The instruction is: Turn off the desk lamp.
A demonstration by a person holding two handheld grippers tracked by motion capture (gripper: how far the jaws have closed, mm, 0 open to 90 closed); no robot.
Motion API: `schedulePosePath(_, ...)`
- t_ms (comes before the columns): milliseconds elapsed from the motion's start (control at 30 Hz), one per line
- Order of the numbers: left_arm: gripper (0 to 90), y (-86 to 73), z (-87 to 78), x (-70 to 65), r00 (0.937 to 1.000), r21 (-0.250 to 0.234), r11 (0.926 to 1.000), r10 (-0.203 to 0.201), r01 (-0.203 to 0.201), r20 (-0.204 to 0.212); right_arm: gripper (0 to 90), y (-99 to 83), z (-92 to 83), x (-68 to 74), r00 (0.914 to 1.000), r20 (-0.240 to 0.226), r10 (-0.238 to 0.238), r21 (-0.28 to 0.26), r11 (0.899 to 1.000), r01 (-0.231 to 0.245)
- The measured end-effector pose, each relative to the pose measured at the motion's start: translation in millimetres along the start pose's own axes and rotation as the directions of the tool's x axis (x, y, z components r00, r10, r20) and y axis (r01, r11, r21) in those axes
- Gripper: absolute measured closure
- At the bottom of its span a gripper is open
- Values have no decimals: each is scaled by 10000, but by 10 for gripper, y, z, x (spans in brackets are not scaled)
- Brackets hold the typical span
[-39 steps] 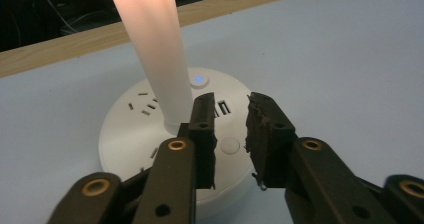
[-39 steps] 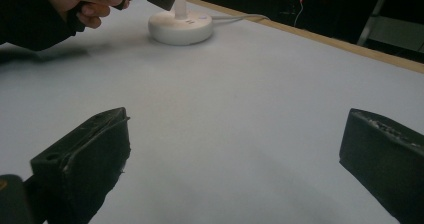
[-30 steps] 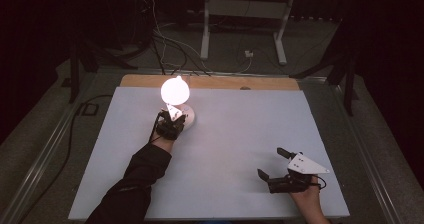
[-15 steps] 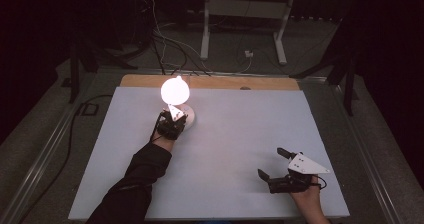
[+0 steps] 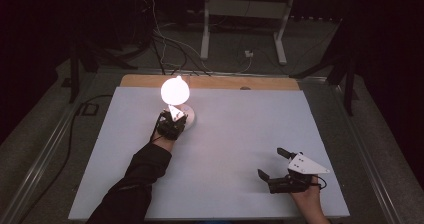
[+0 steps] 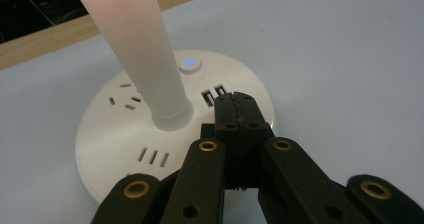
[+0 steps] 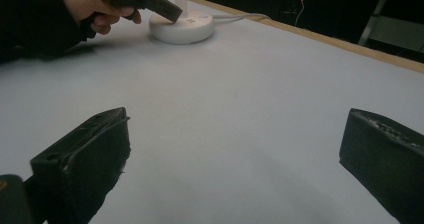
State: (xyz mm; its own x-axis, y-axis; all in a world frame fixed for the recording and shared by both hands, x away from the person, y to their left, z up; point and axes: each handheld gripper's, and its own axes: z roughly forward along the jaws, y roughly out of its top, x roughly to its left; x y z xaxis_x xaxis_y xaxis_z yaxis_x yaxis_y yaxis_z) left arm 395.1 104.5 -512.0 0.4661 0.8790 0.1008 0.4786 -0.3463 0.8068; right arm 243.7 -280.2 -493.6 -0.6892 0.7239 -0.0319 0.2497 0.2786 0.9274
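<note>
A white desk lamp glows on the pale table sheet (image 5: 240, 129), its lit globe (image 5: 175, 89) above a round base (image 5: 190, 117). The base (image 6: 125, 129) carries sockets, two small ports and a blue-lit button (image 6: 190, 63) beside the stem (image 6: 145, 49). My left gripper (image 6: 235, 104) is shut with nothing between its jaws, its tip over the base edge near the ports; whether it touches I cannot tell. In the high view the left gripper (image 5: 180, 118) meets the base from the near side. My right gripper (image 5: 271, 162) rests open near the front right; its jaws (image 7: 235, 154) stand wide over bare sheet.
A wooden strip (image 5: 215, 82) runs along the table's far edge. The lamp's cable (image 7: 240, 17) leads off the back. Beyond the table stand a white frame (image 5: 240, 14) and loose floor cables (image 5: 165, 39). The sheet between the two grippers is bare.
</note>
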Motion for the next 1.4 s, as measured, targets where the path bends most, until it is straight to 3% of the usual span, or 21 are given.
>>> schedulePosePath(400, 900, -16, 2, -2, 9995, -43, 9996, 287, -286, 155, 0, 0, 1, 7, 10000, -10, -65, 47, 10000, 65)
schedulePosePath(533, 900, -4, -7, 40, 9993, -56, 9999, -150, 152, 336, 0, 1, 1, 7, 10000, -18, -69, 32, 10000, 69)
schedulePosePath(867, 900, 105, -125, -4, 9998, -267, 9996, 88, -83, 204, 0, 3, -2, 5, 10000, -6, -94, 16, 10000, 94)
schedulePosePath(1400, 900, 91, -114, 20, 9995, -272, 9996, -57, 65, 299, 0, 2, 0, 4, 10000, -11, -38, 12, 10000, 38)
